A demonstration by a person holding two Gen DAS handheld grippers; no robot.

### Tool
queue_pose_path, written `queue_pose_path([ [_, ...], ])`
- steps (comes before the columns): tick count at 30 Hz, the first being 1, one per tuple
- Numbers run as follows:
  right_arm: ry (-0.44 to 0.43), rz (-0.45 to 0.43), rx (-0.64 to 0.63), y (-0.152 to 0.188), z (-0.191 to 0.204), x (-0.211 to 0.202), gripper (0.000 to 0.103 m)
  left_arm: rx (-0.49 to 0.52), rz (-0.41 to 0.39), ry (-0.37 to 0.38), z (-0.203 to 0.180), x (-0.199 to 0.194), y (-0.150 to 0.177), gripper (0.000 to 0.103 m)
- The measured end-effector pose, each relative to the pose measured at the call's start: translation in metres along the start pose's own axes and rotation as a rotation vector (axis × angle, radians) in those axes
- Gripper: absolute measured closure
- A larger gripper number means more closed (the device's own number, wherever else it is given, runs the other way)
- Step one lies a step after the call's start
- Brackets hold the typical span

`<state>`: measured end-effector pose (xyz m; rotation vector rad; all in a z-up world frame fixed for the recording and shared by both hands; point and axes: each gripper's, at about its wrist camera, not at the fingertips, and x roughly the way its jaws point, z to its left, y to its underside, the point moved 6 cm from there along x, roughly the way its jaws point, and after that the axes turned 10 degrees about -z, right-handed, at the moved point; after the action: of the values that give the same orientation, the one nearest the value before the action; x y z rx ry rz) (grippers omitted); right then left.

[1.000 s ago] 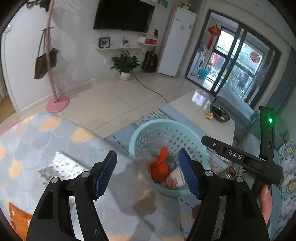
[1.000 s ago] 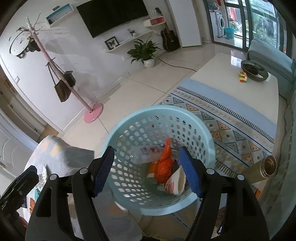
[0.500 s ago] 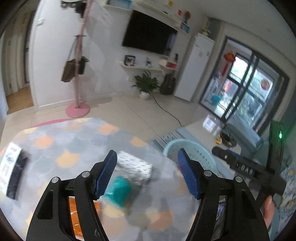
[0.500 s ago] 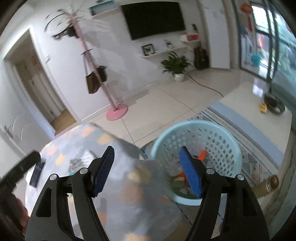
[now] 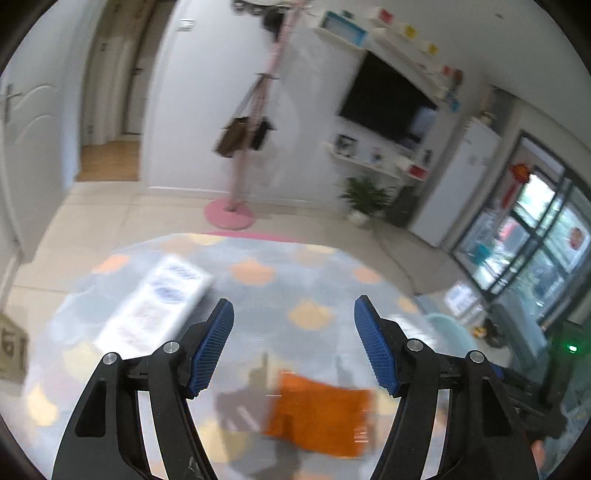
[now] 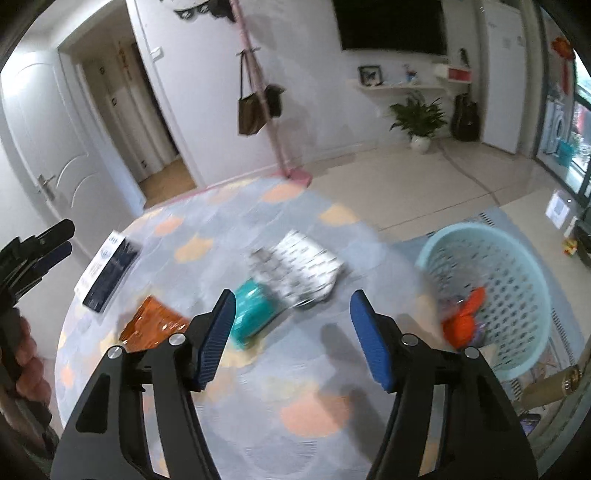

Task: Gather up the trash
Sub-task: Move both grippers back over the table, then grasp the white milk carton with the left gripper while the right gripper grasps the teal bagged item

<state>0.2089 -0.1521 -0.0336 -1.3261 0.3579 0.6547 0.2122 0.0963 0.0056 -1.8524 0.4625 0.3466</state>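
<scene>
Upper centre: pink coat stand (image 6: pixel 258 85) with brown bag (image 6: pixel 251 110). Upper right: black television (image 6: pixel 391 26), potted plant (image 6: pixel 419 118) on tiled floor. Far left: white door (image 6: pixel 55 147).

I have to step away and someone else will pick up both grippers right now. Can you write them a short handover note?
Left gripper: open, empty, above the orange wrapper on the round table.
Right gripper: open, empty, over the table near the teal packet.
Still on the table: orange wrapper, teal packet, silver printed bag, and a dark flat box at the far left edge.
Done: the light blue basket on the floor to the right already holds some trash, including something orange.
Left: pick up the remaining wrappers and drop them in the basket. Whether the dark box counts as trash is unclear.
</scene>
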Motion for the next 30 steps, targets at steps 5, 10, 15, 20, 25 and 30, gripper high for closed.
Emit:
queue_pose_path([
  [5,-0.035,0.057,-0.008,0.018,0.019,0.017,0.043,-0.004,0.027,-0.118,0.062,0.011,-0.002,0.025],
  [10,-0.042,0.097,-0.016,0.031,0.025,0.024,0.043,0.03,0.092,-0.177,0.095,0.032,0.003,0.021],
  [15,-0.043,0.124,-0.006,0.037,0.026,0.032,0.043,0.091,0.153,-0.206,0.103,0.049,0.015,0.021],
  [20,-0.037,0.149,0.009,0.043,0.026,0.043,0.043,0.149,0.159,-0.265,0.107,0.054,0.03,0.023],
  [25,-0.044,0.161,0.03,0.042,0.027,0.055,0.043,0.177,0.147,-0.275,0.105,0.054,0.03,0.031],
  [30,-0.046,0.155,0.028,0.035,0.035,0.068,0.041,0.176,0.159,-0.258,0.107,0.056,0.03,0.029],
])
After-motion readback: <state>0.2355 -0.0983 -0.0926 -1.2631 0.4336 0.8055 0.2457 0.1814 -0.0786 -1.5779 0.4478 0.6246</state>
